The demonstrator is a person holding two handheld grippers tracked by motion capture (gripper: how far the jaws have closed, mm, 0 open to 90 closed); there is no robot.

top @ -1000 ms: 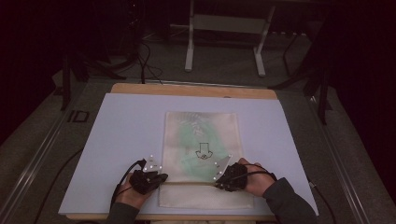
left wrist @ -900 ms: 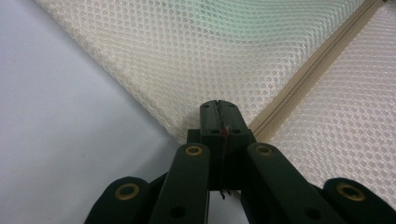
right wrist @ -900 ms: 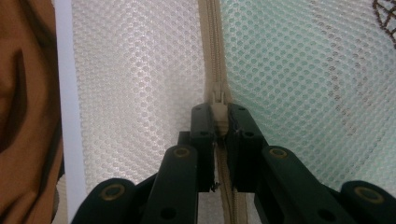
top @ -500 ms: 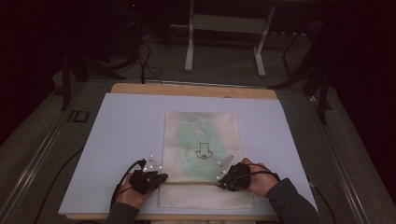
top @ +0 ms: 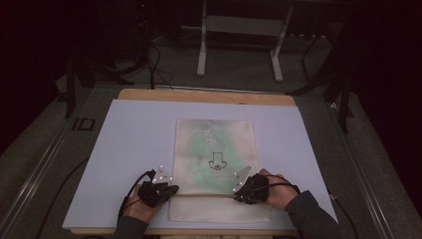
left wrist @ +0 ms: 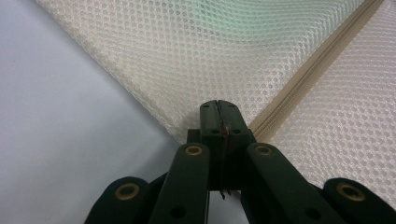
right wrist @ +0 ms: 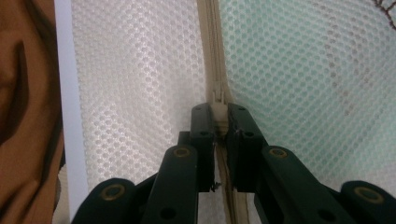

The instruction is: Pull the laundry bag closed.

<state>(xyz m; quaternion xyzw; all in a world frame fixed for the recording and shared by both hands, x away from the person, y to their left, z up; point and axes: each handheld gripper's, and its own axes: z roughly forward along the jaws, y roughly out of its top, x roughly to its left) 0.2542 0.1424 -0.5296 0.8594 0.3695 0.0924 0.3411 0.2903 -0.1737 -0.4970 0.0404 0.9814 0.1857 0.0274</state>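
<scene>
A cream mesh laundry bag lies flat on the pale sheet that covers the desk, near its middle and reaching to the near edge, with a green cloth showing through the netting. A beige zipper runs across the bag close to its near end, and both grippers sit on that line. The left gripper rests at the bag's left edge where the zipper ends; in the left gripper view its jaws are pressed together on the corner of the mesh, with no gap between them. The right gripper sits at the zipper's other end, near the bag's right edge; in the right gripper view its jaws are closed tight on the small beige zipper pull, which shows between the tips. The zipper tape continues straight away from the pull, cream mesh on one side and the green-tinted mesh on the other.
</scene>
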